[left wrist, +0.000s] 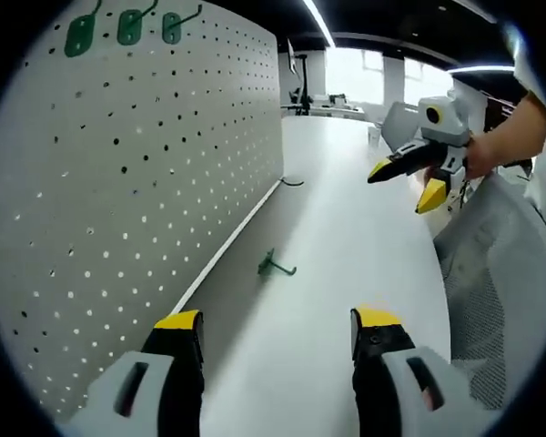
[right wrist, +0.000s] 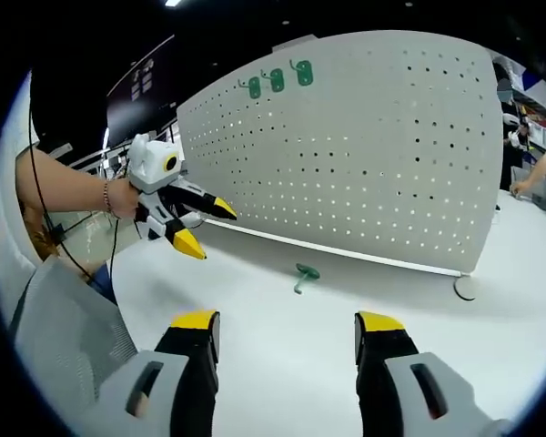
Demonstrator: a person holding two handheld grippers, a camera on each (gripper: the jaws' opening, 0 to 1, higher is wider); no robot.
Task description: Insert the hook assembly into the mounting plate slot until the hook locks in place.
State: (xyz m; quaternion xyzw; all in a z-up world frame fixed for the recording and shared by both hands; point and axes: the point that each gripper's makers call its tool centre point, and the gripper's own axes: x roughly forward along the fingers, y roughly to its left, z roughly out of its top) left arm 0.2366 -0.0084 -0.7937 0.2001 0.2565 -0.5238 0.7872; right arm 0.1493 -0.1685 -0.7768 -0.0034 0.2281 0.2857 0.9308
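Three green hooks [right wrist: 278, 80] are seen hung in a row at the upper left of one white pegboard [right wrist: 364, 146]. One more green hook [right wrist: 304, 273] is seen lying on the table [right wrist: 282, 355] at mid-frame. Two grippers are counted, the left gripper [right wrist: 205, 226] and the right gripper [left wrist: 406, 188].

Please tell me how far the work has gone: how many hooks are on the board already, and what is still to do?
Done: three green hooks already hang in a row at the top of the pegboard. In hand: nothing; the left gripper and the right gripper are both open and empty. Left: one loose green hook lies on the white table before the board; it must be picked up and locked into the board.
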